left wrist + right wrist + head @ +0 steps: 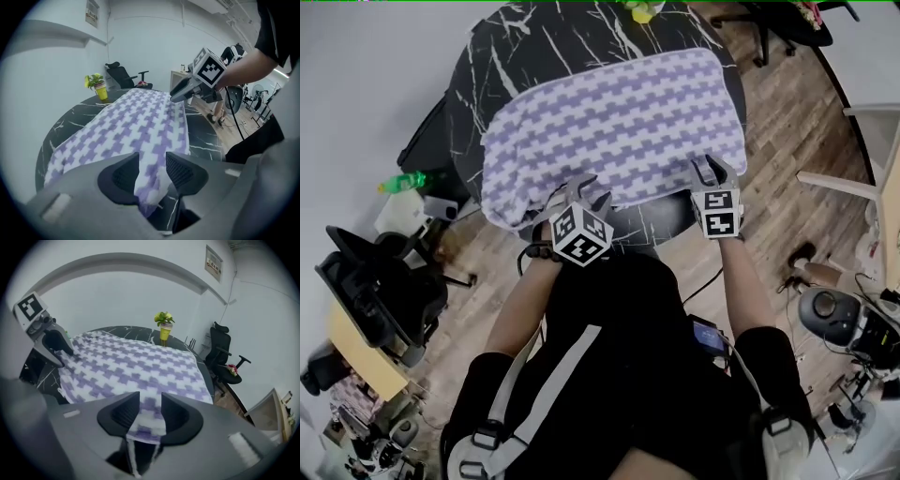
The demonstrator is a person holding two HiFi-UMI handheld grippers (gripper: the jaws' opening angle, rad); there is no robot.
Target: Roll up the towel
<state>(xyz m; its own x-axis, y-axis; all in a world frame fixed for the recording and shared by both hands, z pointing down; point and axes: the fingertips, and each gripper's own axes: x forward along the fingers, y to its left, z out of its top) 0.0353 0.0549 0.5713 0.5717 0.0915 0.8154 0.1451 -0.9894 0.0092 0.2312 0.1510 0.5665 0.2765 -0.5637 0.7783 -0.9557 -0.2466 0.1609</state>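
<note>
A purple-and-white checked towel (614, 122) lies spread flat over a round black marble table (544, 37), with its near edge at the table's front rim. My left gripper (581, 195) is at the towel's near left corner. In the left gripper view the towel (136, 122) fills the gap of the left gripper (152, 161) at the fingertips, and its corner droops below. My right gripper (712, 171) is shut on the near right corner. In its own view the towel (131, 366) is pinched in the right gripper (150, 404), with a fold hanging under it.
A yellow potted plant (99, 86) stands at the table's far edge. Black office chairs (225, 362) stand beyond the table, and another chair (384, 291) is at my left on the wooden floor. A green bottle (403, 181) and a fan (830, 314) stand nearby.
</note>
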